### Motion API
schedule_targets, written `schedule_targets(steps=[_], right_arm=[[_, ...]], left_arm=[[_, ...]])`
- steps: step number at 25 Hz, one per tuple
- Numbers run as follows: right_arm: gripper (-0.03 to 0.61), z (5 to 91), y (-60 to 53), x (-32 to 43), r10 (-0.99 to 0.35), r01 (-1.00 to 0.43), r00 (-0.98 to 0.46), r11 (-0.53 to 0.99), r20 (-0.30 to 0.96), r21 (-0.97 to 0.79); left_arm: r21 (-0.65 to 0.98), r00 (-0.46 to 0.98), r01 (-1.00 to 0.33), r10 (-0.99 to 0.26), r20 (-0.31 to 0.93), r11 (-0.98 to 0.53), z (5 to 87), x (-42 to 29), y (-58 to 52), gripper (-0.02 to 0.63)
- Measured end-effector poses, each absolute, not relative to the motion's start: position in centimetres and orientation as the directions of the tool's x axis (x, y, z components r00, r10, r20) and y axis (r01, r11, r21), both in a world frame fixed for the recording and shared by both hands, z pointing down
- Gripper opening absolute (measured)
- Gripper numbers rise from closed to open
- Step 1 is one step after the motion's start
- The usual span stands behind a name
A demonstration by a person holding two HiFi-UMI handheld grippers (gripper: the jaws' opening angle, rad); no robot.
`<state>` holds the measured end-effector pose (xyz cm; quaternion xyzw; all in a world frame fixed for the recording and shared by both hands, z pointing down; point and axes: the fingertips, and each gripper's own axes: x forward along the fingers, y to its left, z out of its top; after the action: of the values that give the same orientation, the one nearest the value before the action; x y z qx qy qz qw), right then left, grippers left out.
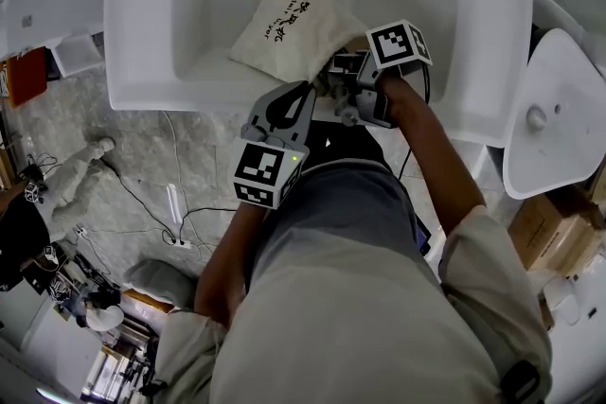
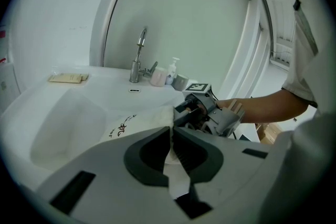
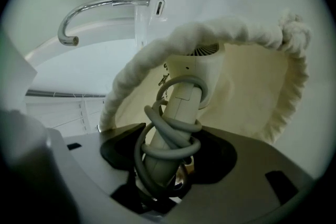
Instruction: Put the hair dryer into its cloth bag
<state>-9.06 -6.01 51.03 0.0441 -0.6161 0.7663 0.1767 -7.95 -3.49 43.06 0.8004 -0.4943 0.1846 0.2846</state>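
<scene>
We clamp right tool (image 3: 167, 152) half-open round handle of hair dryer (image 3: 184, 97), its head inside mouth of cloth bag (image 3: 252, 86). Our left tool (image 2: 171, 145), nearly shut, pinches bag rim, tilted downward. Both forearms reach over front edge of sink (image 1: 189, 14), bag lying in basin.
</scene>
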Motion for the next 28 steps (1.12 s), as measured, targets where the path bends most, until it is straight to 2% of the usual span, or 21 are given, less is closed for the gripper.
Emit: schedule_targets(steps=[20,28], right_arm=[[0.259,53.1,-8.9,-9.6,0.077,-0.405,-0.913,-0.07,0.4,-0.912],[0.259,54.2,-10.5,-10.5,0.003,-0.403,-0.915,-0.068,0.403,-0.913]], left_arm=[[0.298,0.462,-0.887,-0.681,0.569,-0.353,42.9,-6.5,-2.8,0.025],[0.308,0.459,-0.888,-0.682,0.569,-0.341,43.2,-6.8,-3.7,0.023]])
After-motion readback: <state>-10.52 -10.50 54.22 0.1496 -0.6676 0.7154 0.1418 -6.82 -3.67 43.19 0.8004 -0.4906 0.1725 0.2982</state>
